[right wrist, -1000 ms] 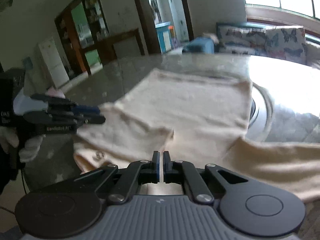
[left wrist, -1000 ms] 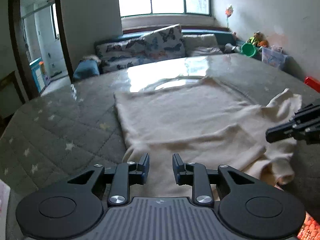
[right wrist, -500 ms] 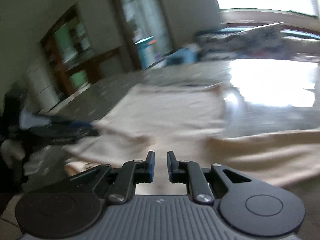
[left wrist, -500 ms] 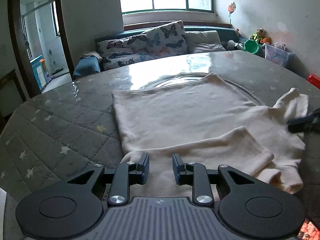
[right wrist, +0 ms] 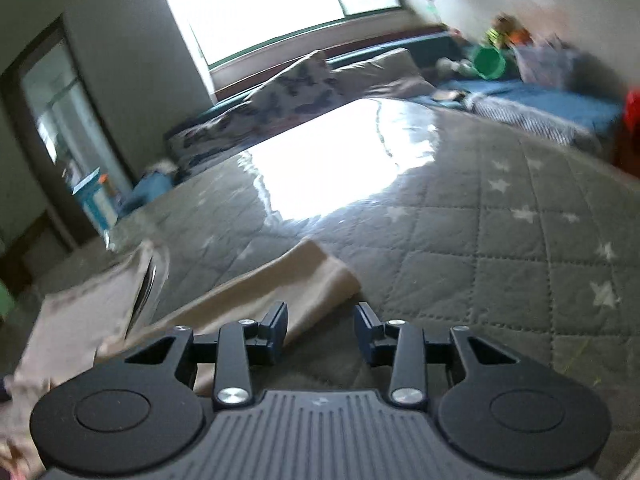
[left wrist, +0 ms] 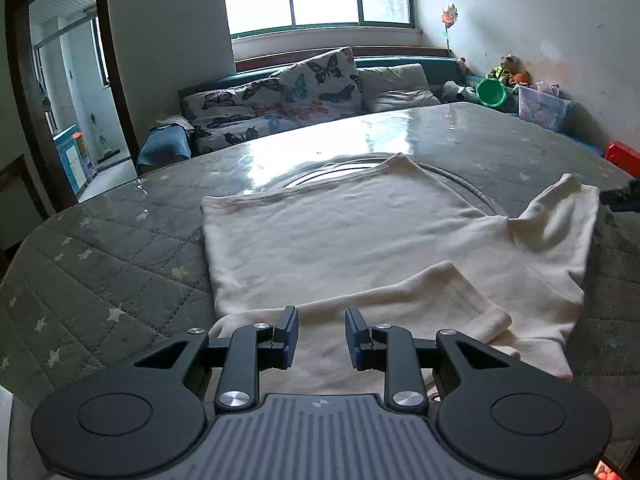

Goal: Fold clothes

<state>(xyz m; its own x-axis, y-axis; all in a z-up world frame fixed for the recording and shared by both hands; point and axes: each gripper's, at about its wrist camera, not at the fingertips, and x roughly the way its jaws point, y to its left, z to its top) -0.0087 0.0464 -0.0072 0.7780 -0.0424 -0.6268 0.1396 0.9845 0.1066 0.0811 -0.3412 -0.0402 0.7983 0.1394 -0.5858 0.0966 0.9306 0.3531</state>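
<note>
a: where's the cream top (left wrist: 360,236)?
b: spread on the quilted table (left wrist: 100,264), 1 sleeve (left wrist: 400,300) laid across the body, the other sleeve (right wrist: 288,284) out flat on the right.
a: and the claws?
b: both spread, pinching nothing. the left gripper (left wrist: 321,334) hovers over the folded sleeve; the right gripper (right wrist: 321,330) faces the outstretched cuff, probably lining up on it.

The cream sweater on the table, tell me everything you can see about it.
The cream sweater looks like soft knit or fleece. It lies flat on the grey quilted table cover, its body spread toward the window. One sleeve is folded across the body; the other sleeve stretches out sideways on the cover. The left gripper and the right gripper are both open and grip nothing.
</note>
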